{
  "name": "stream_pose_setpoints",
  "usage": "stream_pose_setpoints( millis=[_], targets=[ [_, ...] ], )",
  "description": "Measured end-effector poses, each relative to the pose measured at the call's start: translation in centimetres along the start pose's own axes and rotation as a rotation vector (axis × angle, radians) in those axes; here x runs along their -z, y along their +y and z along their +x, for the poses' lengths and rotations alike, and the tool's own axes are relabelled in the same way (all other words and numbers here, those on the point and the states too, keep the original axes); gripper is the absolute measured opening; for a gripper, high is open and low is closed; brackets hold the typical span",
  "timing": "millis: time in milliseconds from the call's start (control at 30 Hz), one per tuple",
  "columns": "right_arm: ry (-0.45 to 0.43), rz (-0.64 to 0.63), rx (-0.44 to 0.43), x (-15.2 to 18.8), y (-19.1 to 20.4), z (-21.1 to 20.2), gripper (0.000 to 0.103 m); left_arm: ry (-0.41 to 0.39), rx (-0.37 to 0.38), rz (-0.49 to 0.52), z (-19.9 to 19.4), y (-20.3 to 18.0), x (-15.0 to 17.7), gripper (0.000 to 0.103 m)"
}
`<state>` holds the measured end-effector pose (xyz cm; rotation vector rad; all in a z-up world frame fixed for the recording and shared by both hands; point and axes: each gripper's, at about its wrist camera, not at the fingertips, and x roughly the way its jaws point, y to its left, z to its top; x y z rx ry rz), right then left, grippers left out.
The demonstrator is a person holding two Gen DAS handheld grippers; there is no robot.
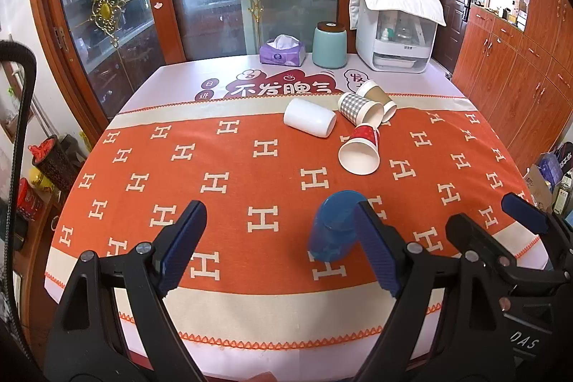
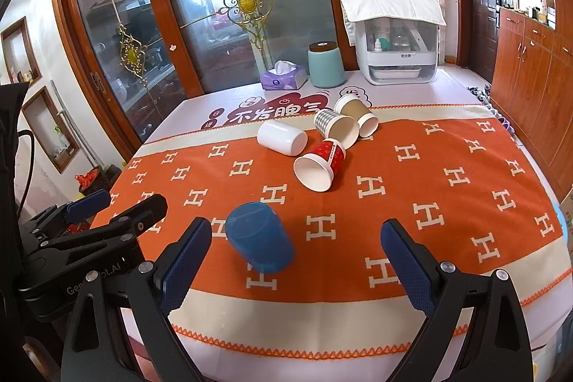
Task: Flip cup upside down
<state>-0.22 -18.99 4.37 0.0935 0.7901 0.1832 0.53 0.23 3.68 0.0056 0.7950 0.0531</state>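
Orange H-pattern tablecloth (image 2: 447, 221) covers the table. Left gripper (image 1: 283, 246) is spread wide, holding nothing; the blue cup (image 1: 331, 228) stands bottom-up, blurry, right against the inside of its right finger. Right gripper (image 2: 297, 260) gapes just as wide and empty, that cup close to its left finger. Beyond the blue cup: a white cup (image 2: 282, 137), a red paper cup (image 2: 320, 163), and two more paper cups, all tipped over.

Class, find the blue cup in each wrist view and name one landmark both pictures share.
Left wrist view: the blue cup sits low and right of centre, against the inner side of the left gripper's right finger.
Right wrist view: the blue cup is low and left of centre, near the right gripper's left finger.
Shared landmark: the red paper cup lying on its side.
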Motion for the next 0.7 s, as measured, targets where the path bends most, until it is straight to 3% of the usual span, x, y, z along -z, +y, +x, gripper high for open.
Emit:
stream_pose_setpoints(
  millis=[467,700],
  targets=[
    [0.001,0.002,-0.006,0.2,0.1,0.1,0.096,-0.003,-0.002,0.002,-0.4,0.0,0.0,0.082],
    [0.002,0.002,-0.007,0.4,0.2,0.1,0.096,-0.045,-0.029,0.029,-1.1,0.0,0.0,0.082]
  ],
)
